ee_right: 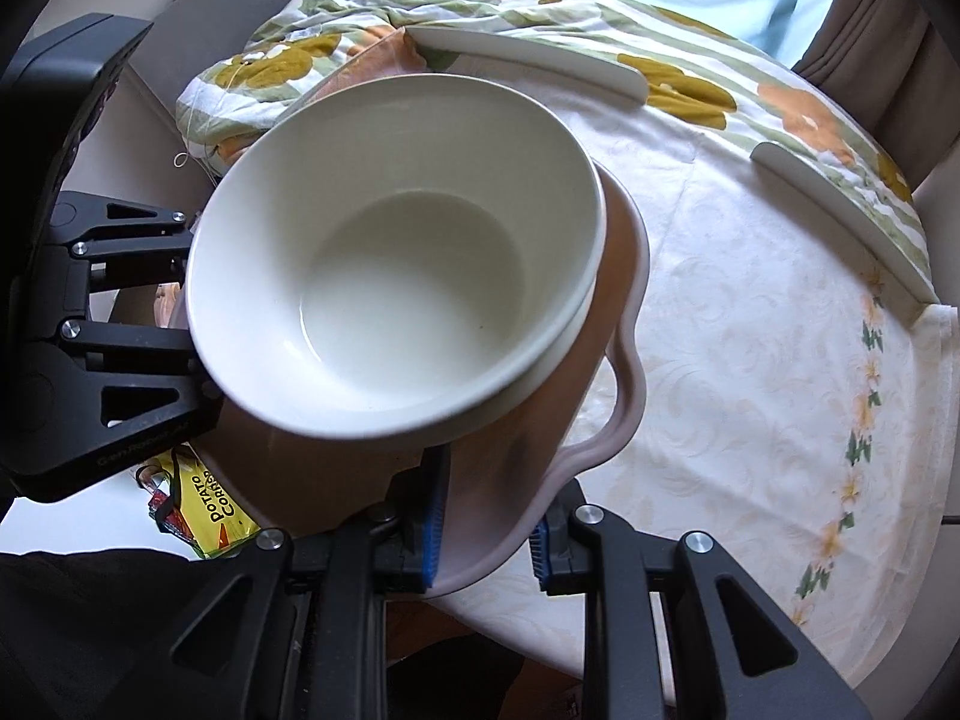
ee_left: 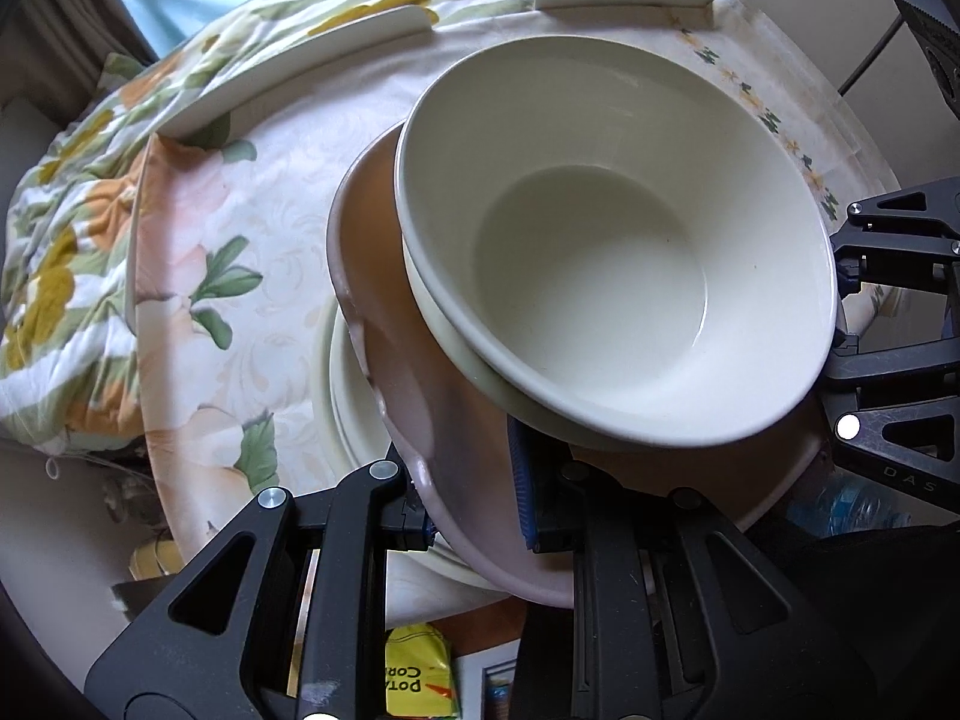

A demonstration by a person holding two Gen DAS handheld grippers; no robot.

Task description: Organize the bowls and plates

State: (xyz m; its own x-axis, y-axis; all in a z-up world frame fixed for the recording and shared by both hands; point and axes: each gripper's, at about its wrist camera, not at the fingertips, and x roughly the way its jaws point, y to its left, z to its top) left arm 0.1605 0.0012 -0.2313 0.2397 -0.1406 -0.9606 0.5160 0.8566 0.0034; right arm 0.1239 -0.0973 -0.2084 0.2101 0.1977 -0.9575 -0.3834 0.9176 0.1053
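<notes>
Bowls (ee_left: 618,252), two cream ones nested, ride on a pink scalloped plate (ee_left: 414,414) that is carried between both tongs. The left tongs (ee_left: 474,510) are clamped on the plate's near rim, one blue pad on top of the plate and the other finger under it; the right tongs (ee_right: 486,525) grip the opposite rim the same way, pads pressed on either side of the pink edge. Each wrist view shows the other tool at the far side of the stack, so the load hangs between the two hands with neither nearer to it than the other.

Ahead of both tongs lies the round desk (ee_right: 750,312) under its floral cloth, with two white curved bars (ee_right: 528,60) resting on the cloth near its far edge. Below the left tongs, just under the pink plate, a stack of cream plates (ee_left: 354,396) sits on the cloth. A yellow potato-chip bag (ee_right: 204,510) lies lower down, off the desk's near edge.

My reading is that the stack is in transit and tilted slightly, the bowls leaning toward the left tongs' far side. What matters next is keeping the plate level between the two grips and lowering it onto the cream plates directly beneath, or onto open cloth ahead; which of the two is intended cannot be told.
</notes>
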